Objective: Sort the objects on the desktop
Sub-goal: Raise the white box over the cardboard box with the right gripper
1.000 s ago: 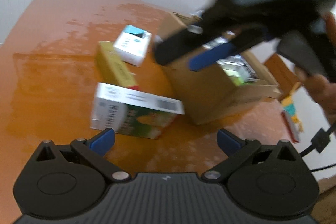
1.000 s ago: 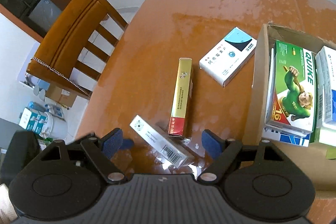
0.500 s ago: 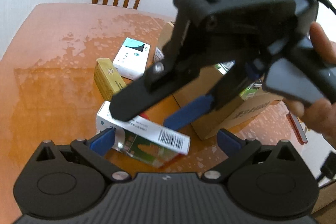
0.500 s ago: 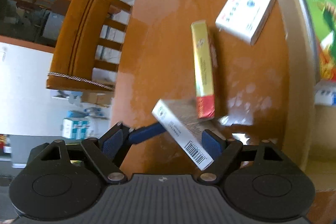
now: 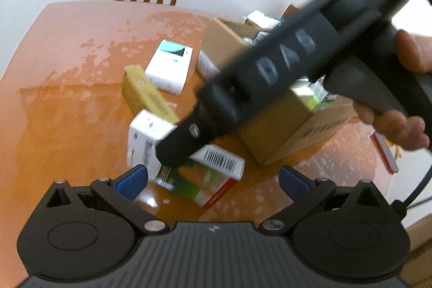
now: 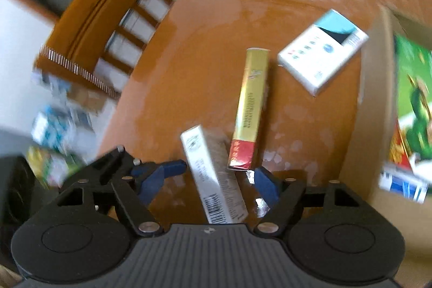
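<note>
Orange counter [image 6: 216,31], near edge: white barcode box [image 6: 213,177] between right tongs [image 6: 208,180], jaws closing, pads not yet pressing. Left tongs [image 5: 213,177] released. Centre pads on box sides before lifting toward cardboard box [image 5: 283,131], right.

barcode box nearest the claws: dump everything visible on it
The barcode box is a white cardboard carton with a green and orange printed face, a red edge and a barcode near one end. It stands on a long narrow side on the orange table, just short of the gold box. It sits between the right claw's closing blue pads, which are not yet pressing it. The left claw is open beside it.
</note>
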### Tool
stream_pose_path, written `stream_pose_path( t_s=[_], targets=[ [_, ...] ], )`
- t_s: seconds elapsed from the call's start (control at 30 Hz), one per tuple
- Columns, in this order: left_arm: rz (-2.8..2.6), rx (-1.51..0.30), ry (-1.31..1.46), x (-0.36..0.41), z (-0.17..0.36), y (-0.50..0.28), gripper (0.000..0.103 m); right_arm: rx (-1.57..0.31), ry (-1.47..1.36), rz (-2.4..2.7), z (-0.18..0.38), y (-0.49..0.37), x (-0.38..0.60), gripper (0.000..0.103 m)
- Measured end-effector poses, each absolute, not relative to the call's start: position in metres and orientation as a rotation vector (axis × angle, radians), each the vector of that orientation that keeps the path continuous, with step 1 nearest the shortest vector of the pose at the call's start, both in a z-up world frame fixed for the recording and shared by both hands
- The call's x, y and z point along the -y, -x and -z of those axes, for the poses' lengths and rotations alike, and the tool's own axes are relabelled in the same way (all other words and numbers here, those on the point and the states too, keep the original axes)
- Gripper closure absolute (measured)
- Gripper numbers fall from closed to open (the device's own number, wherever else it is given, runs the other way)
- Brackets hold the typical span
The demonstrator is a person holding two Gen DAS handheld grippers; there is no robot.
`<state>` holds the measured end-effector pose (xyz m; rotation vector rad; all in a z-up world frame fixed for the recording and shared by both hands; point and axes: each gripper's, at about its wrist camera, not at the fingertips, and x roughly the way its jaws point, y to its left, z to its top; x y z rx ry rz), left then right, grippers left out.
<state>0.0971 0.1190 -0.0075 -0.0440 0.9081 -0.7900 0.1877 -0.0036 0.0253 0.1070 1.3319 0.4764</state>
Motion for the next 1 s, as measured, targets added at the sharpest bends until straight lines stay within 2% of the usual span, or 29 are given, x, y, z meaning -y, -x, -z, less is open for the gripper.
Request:
stream_pose_path(
  t_s=[0.13,0.2,0.27,0.3,0.43,0.7,1.0],
  targets=[
    [0.772,-0.932,0.028,-0.125,0.015,-0.089,0.000,-1.322,0.167,-0.533,-0.022,-0.177,-0.028,0.038],
    [0.765,-0.939,0.032,-0.127,0.017,-0.087,0.000,-1.331,0.274,-0.564,-0.017,-0.172,-0.038,0.062],
    [0.755,-0.944,0.038,-0.129,0.018,-0.087,0.000,-1.337,0.343,-0.579,-0.013,-0.168,-0.046,0.076],
    [0.753,-0.944,0.041,-0.127,0.017,-0.087,0.000,-1.336,0.375,-0.581,-0.011,-0.166,-0.049,0.080],
    [0.743,-0.934,0.045,-0.128,0.013,-0.086,0.000,-1.351,0.339,-0.570,-0.013,-0.167,-0.045,0.080],
    [0.735,-0.922,0.028,-0.132,0.006,-0.079,0.000,-1.407,-0.104,-0.569,-0.029,-0.184,0.008,0.080],
    [0.783,-0.881,-0.007,-0.114,-0.011,-0.088,0.000,-1.238,-0.620,-0.576,-0.076,-0.191,0.100,0.080]
  ],
)
